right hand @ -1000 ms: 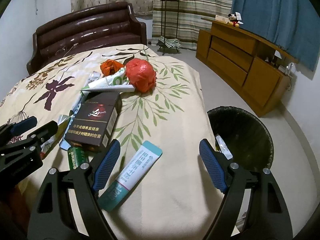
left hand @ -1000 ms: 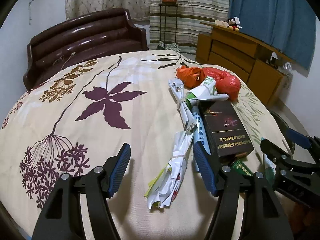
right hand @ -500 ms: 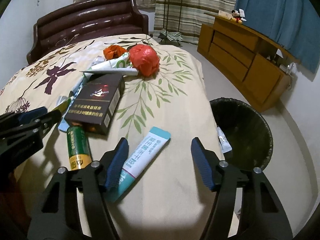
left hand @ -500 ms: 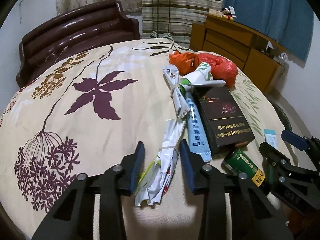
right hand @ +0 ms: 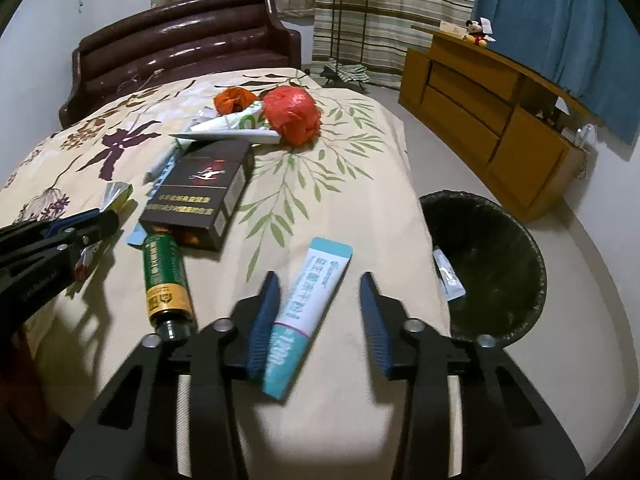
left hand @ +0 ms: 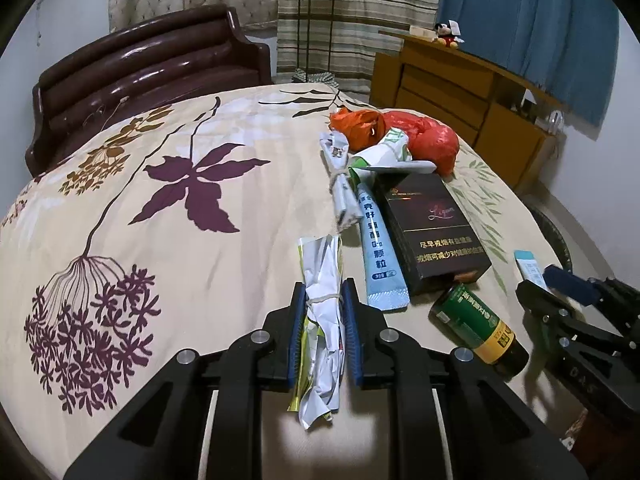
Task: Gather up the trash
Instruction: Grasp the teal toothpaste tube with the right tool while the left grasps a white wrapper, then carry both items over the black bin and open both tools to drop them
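My left gripper (left hand: 323,300) is shut on a crumpled white paper wrapper (left hand: 322,268) tied with a rubber band, lying on the bed. My right gripper (right hand: 318,300) is open around a teal toothpaste tube (right hand: 310,304) near the bed's edge. More trash lies on the bed: a dark cigarette carton (left hand: 432,226), a green can (right hand: 165,276), a blue sachet (left hand: 376,248), a red bag (right hand: 294,114), an orange bag (right hand: 234,98) and a white-green packet (right hand: 236,126). A black-lined trash bin (right hand: 486,268) stands on the floor right of the bed.
The bed has a floral cover (left hand: 140,208) and a dark brown headboard (left hand: 152,68). A wooden dresser (right hand: 488,120) stands by the right wall. A plant stand (right hand: 348,20) is at the back by the curtains.
My left gripper has closed on the crumpled paper wrapper. My right gripper has narrowed and moved forward around the toothpaste tube.
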### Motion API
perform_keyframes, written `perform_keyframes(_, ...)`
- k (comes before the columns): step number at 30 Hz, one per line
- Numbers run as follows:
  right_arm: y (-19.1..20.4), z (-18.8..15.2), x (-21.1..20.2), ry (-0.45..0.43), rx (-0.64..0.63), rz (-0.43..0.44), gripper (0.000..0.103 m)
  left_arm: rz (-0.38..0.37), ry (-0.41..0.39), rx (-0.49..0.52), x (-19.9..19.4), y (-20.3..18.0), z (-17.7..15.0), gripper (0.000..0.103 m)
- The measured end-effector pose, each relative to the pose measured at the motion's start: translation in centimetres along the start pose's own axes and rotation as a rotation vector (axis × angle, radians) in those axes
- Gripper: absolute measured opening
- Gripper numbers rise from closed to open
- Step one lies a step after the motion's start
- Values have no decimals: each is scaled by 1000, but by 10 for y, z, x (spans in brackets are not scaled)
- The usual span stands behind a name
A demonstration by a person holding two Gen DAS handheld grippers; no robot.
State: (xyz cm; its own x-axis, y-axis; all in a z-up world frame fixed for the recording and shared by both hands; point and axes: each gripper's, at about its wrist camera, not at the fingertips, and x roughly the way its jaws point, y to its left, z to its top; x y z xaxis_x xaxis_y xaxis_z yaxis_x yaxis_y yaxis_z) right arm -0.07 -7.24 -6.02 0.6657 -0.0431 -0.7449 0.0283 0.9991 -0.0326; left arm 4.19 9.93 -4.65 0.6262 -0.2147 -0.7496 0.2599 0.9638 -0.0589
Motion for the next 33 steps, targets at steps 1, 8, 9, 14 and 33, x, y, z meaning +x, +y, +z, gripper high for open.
perform_keyframes(1, 0, -1, 0, -1, 1, 9, 27, -1, 1, -6, 0, 2, 1, 19)
perform_keyframes(8, -3, 0, -4, -13, 1, 29, 19, -13, -40, -61, -13, 7, 2, 19)
perform_keyframes(9, -4, 0, -5, -17, 2, 29, 18, -13, -50, -63, -16, 5, 3, 19)
perform_keyframes(14, -15, 7, -12, -53, 16, 18, 18, -31, -81, -71, -24, -5, 12, 19)
perform_keyframes(33, -127, 32, -17, -142, 103, -157, 18, -155, -99, 39, 11, -122, 57, 19)
